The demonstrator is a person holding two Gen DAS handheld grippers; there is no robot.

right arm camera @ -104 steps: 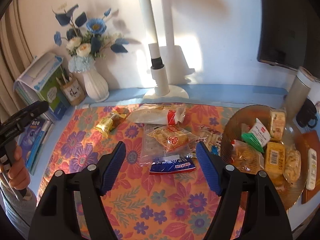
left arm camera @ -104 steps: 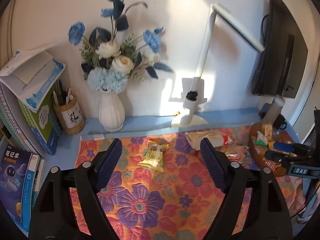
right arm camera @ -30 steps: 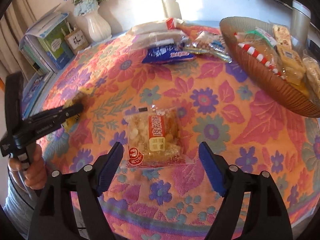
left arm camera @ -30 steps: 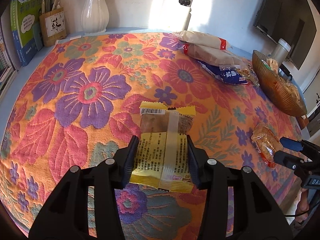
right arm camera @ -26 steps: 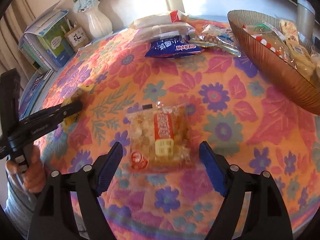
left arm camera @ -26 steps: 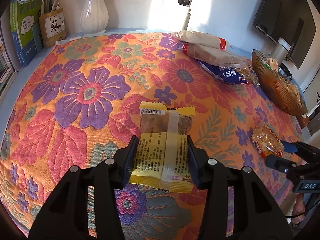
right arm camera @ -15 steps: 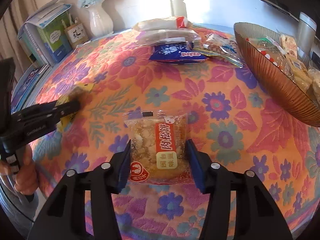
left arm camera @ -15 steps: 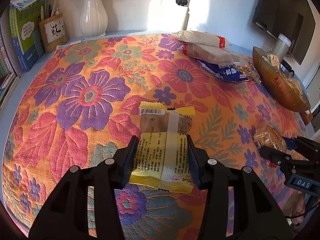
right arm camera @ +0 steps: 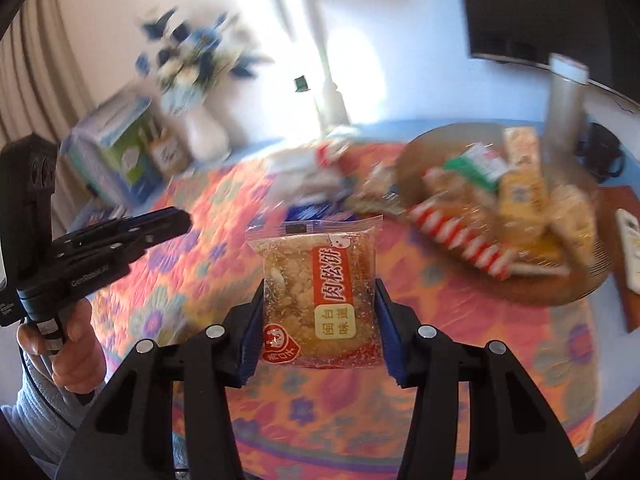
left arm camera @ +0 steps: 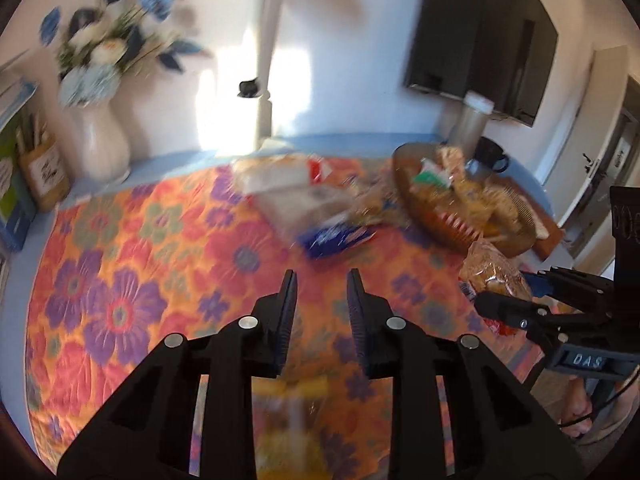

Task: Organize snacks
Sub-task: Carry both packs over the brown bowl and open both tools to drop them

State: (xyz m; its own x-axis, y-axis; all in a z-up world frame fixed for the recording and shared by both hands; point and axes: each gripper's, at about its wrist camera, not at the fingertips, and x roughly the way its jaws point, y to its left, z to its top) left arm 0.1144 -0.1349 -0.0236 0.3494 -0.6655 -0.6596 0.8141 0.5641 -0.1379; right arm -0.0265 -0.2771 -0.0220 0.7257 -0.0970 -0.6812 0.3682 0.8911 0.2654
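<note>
My right gripper clamps a clear pastry pack, lifted above the floral cloth. The snack bowl sits ahead to the right, open cloth between. My left gripper holds nothing between its narrowly parted fingers; a blurred yellow pack lies beneath it.

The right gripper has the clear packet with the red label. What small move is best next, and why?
Probably carry it a little to the right, over the brown bowl. The right gripper is shut on the clear packet, which is held above the cloth, and the bowl already holds other snacks.
</note>
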